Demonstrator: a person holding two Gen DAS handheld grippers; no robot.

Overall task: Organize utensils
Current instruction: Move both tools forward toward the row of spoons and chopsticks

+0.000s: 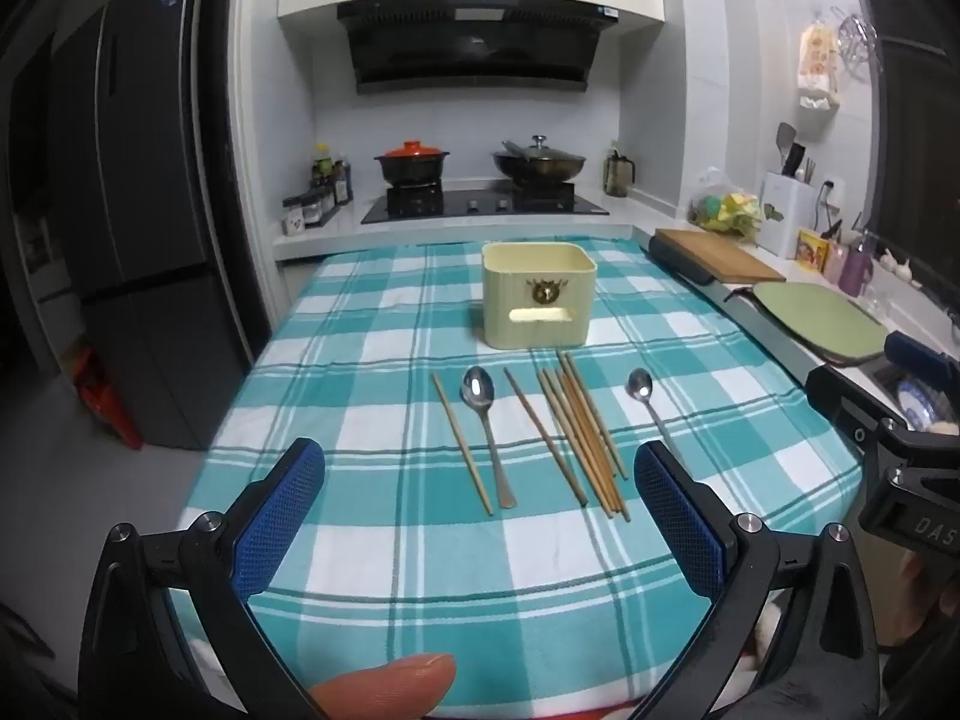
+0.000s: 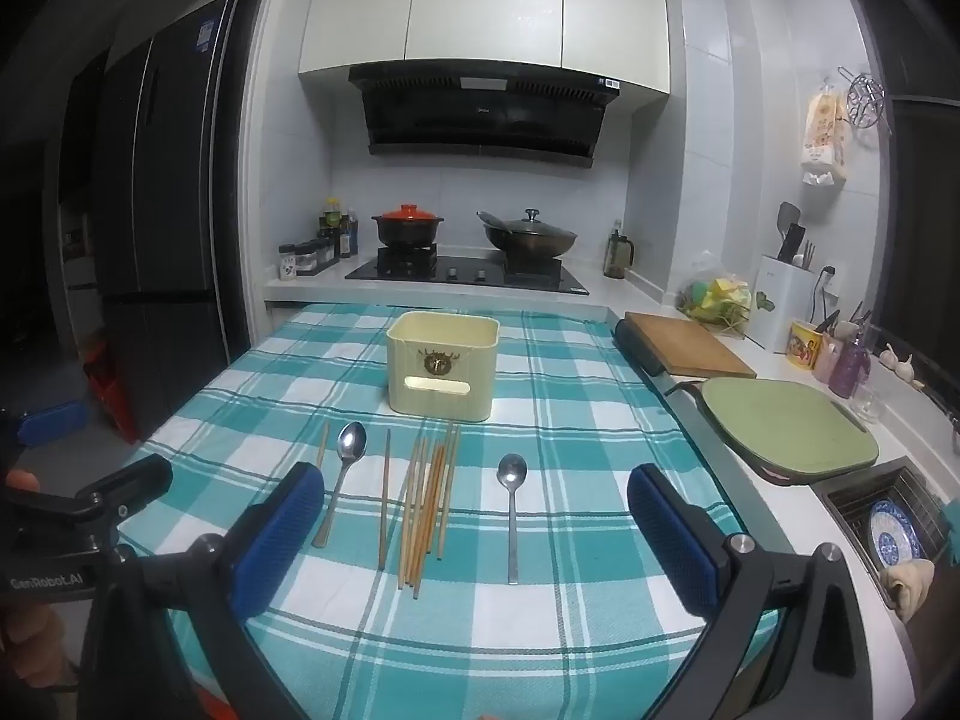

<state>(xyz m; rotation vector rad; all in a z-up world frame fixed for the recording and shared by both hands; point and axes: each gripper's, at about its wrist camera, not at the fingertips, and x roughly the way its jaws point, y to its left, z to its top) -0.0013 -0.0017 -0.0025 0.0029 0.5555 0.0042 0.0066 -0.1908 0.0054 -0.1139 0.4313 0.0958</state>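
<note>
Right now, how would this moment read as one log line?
left tongs: open, empty | right tongs: open, empty | chopsticks, spoons: on cloth | bin: upright

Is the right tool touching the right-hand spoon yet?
Apart. In the right wrist view the right tool hangs open above the cloth, and the spoon lies flat between and beyond its pads, with checked cloth showing on both sides of it.

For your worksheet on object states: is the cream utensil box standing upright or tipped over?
Upright. The cream box stands on its base on the checked tablecloth, open rim facing up, its side handle slot level.
</note>
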